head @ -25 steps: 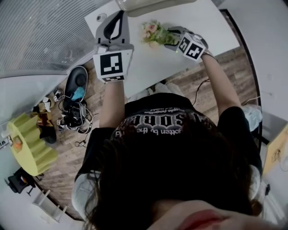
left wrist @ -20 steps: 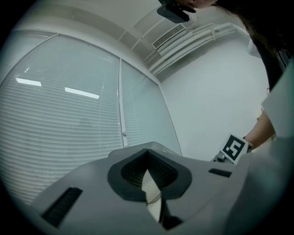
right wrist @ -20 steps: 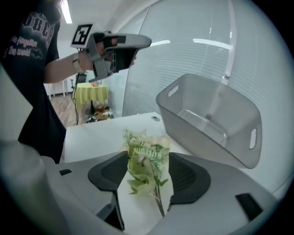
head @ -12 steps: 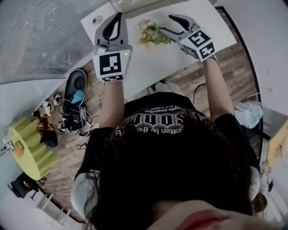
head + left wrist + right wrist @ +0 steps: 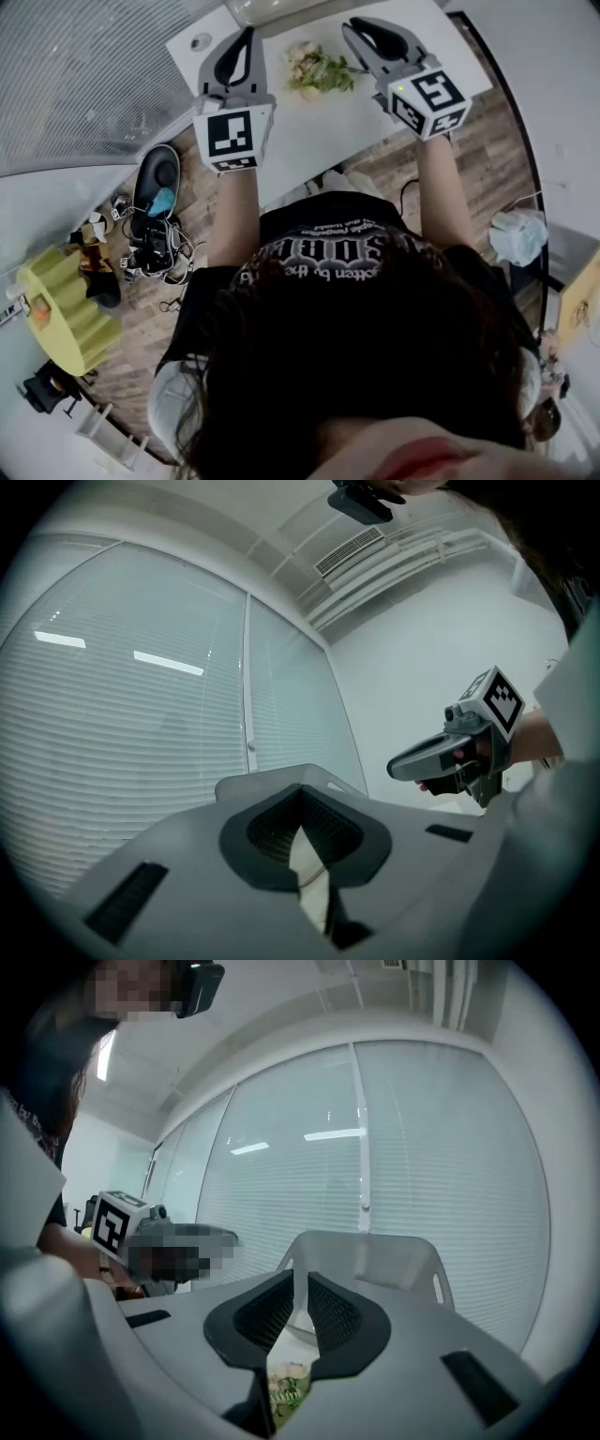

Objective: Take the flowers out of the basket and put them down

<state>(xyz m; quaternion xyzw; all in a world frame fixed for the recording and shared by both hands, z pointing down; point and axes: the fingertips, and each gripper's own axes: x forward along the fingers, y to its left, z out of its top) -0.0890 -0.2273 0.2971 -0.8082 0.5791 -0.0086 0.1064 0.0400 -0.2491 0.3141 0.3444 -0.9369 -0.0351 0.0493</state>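
Right gripper (image 5: 356, 30), head view: jaws closing on nothing, just right of the flowers (image 5: 317, 70), which lie on the white table (image 5: 309, 127) between it and the left gripper (image 5: 247, 37). Left gripper view: jaws pressed together, empty, aimed at window blinds (image 5: 141, 714). Right gripper view: a thin slit shows between the pads (image 5: 332, 1313), flowers below them, basket (image 5: 375, 1255) beyond. The bunch looks light, soft and easily crushed, so it is best pinched at its green stems.

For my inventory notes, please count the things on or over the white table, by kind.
Flower bunch: 1
Basket: 1
Claws: 2, the left claw and the right claw, which is closing with nothing between its jaws
Total: 4
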